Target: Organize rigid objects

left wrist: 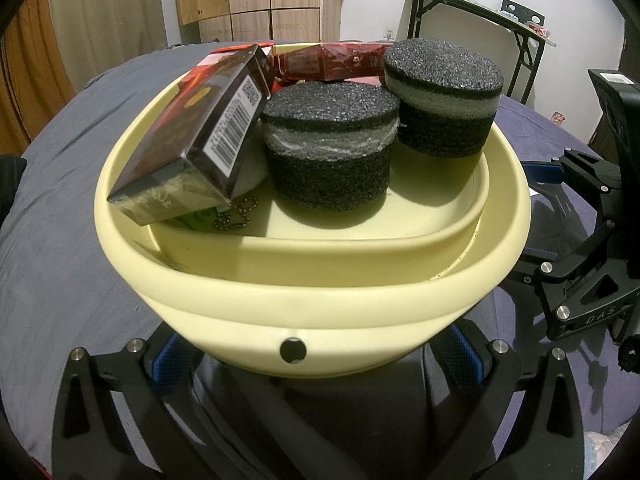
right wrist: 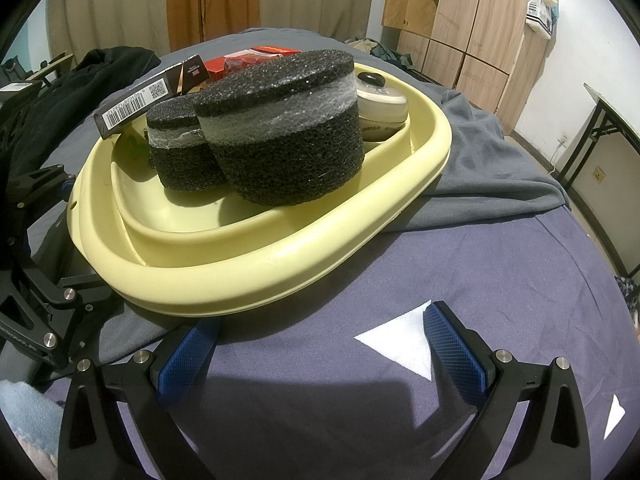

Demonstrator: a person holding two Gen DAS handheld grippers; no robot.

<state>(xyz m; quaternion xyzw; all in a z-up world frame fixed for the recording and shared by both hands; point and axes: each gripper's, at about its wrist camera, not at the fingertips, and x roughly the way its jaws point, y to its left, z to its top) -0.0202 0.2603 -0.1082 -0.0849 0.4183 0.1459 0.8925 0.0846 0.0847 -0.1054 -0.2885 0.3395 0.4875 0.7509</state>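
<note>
Currently left gripper (left wrist: pixel 310 354) spread wide, yellow basin (left wrist: pixel 320 300) between its fingers; right gripper (right wrist: pixel 320 344) spread, empty, beside basin.

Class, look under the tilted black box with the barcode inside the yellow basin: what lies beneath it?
Under the black box, a ball chain, something green and a pale rounded object peek out above the basin floor. The box covers the rest of them.

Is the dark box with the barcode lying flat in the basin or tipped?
Tipped. The dark box leans at an angle, its lower end overhanging the yellow basin's inner rim.
</note>
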